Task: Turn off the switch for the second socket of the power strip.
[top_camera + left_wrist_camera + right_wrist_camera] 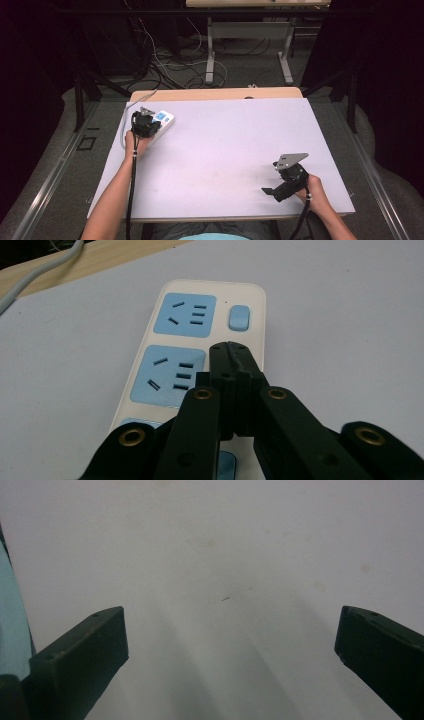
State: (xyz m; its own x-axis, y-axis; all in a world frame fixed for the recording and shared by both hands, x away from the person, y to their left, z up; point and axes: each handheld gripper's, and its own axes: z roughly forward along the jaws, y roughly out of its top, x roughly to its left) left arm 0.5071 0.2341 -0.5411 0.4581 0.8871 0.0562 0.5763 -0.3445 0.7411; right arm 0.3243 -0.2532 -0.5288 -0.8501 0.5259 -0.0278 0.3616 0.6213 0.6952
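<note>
the white power strip (161, 121) lies at the far left corner of the surface (230, 150), its long axis running from the person's left hand away toward the far edge, and the left tongs (231, 351) hang right over it, pressed together with nothing between them, tips above the strip's right side between the middle blue socket (170, 375) and the small blue switch (238, 318) just beyond. the right tongs (230, 645) are spread wide over bare surface near the front right, well apart from the strip. so the left hand is the nearer one, and i judge the switch lies a short push ahead of the tips along the strip's length.
</note>
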